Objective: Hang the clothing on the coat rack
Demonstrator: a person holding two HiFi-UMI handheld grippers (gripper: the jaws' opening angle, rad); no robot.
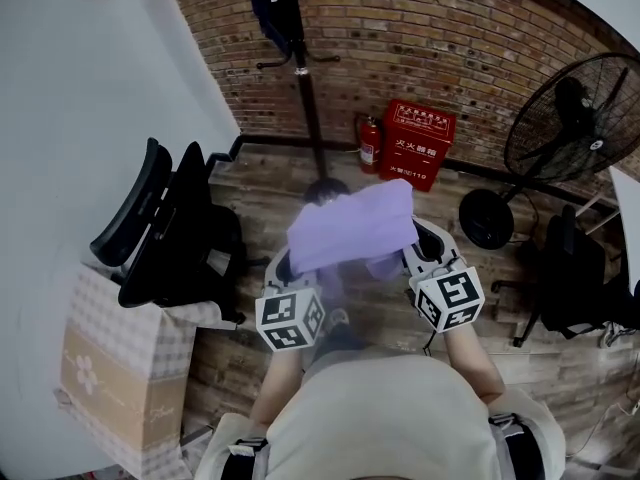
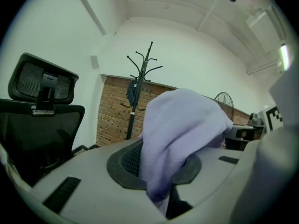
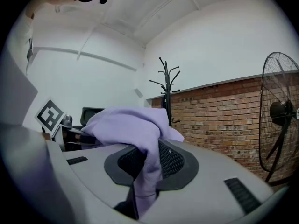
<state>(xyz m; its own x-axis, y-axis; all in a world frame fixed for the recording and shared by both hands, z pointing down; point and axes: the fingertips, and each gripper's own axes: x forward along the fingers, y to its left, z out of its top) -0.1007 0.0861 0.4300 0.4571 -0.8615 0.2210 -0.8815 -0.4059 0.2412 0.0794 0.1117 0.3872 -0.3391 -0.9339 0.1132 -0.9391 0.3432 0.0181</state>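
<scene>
A brick wall (image 1: 450, 38) is seen ahead, and the coat rack (image 1: 303, 78) stands before it at twelve o'clock, well apart from the person. The lilac clothing (image 1: 350, 230) is held up between the left gripper (image 2: 163, 174) and the right gripper (image 3: 142, 171), each clamped on a fold. Carrying and hooking are judged to be left.

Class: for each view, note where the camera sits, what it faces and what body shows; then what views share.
Head view: on the head, steeply down at purple garment held between left gripper and right gripper; forearms, torso show.
Left gripper view: on that gripper, along jaws clamping garment, towards coat rack.
Right gripper view: likewise, with brick wall, fan beyond.
Shared: garment, coat rack.
</scene>
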